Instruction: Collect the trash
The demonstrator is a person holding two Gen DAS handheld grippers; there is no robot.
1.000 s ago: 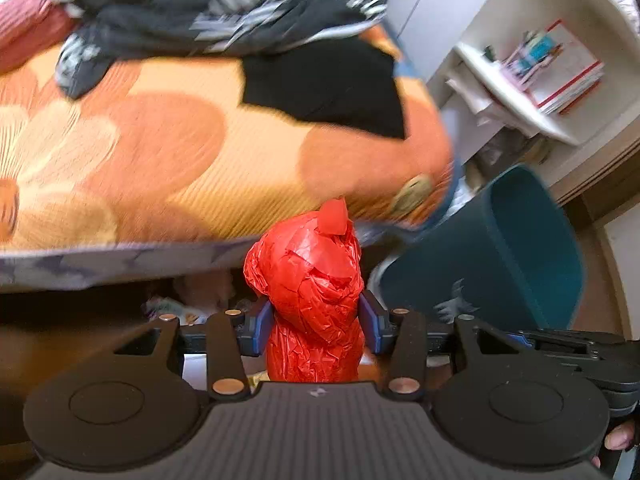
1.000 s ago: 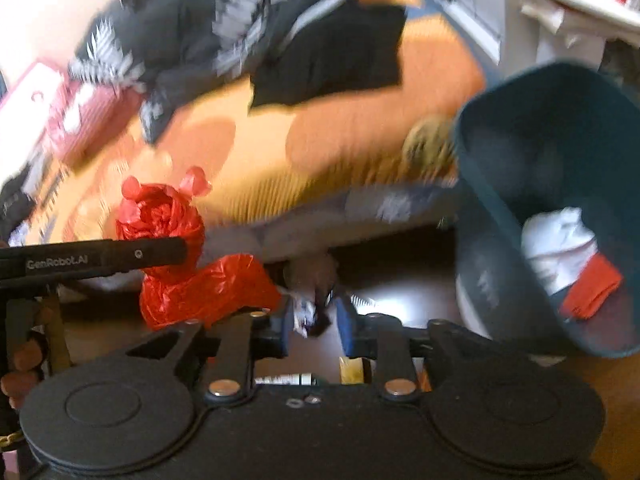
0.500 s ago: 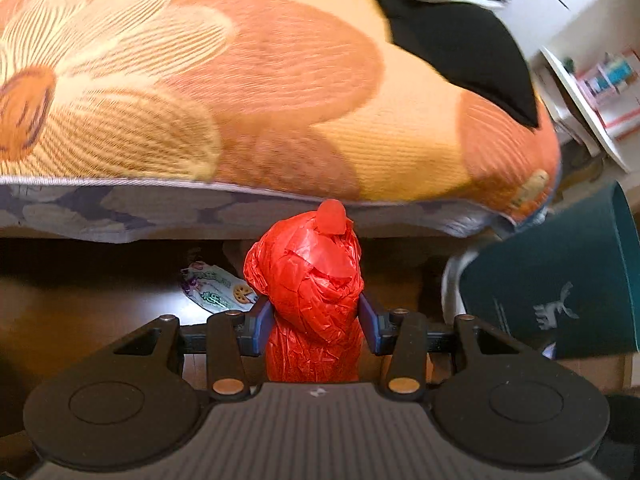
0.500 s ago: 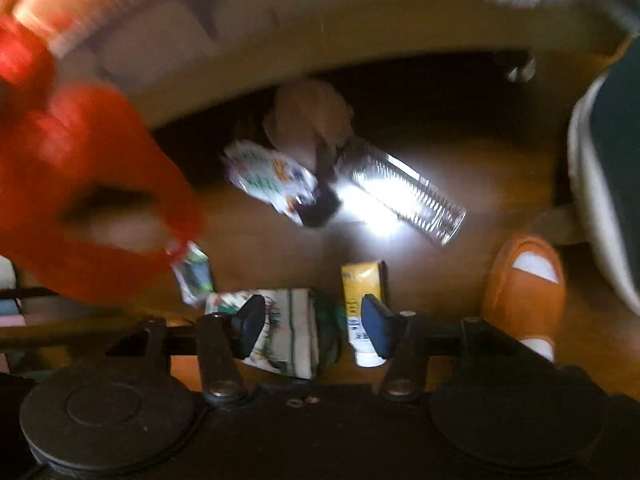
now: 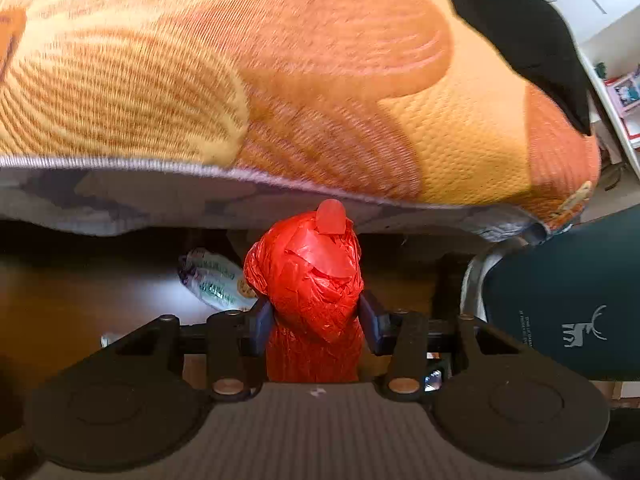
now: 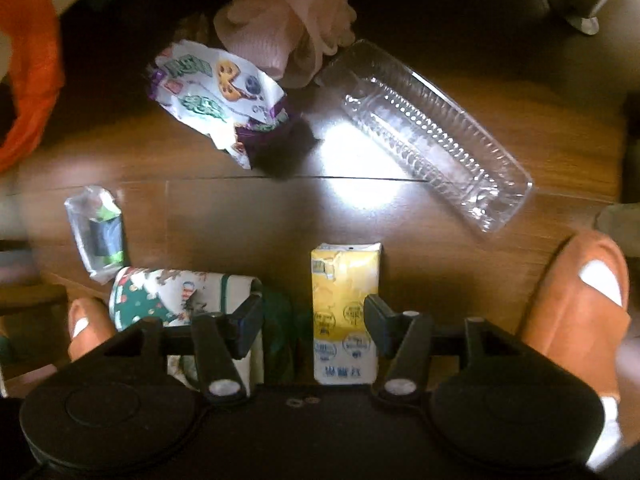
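My left gripper [image 5: 315, 322] is shut on a red plastic bag [image 5: 310, 280], held upright in front of the bed edge. My right gripper [image 6: 313, 320] is open, low over the wooden floor, its fingers on either side of a yellow drink carton [image 6: 345, 312]. Around it lie a patterned paper cup [image 6: 168, 300], a small clear wrapper [image 6: 98, 236], a cookie wrapper [image 6: 220, 96] and a clear plastic tray [image 6: 428, 132]. The cookie wrapper also shows in the left wrist view [image 5: 214, 280].
A dark teal bin [image 5: 568, 300] stands at the right of the bed, which has an orange flowered cover [image 5: 240, 80]. A pink fluffy cloth [image 6: 284, 28] lies under the bed. Orange slippers [image 6: 580, 300] stand on both sides of my right gripper.
My right gripper has swung down from the bed and bin to the floor, opened, and come down around the yellow carton. My left gripper has moved closer to the bed edge, still holding the bag.
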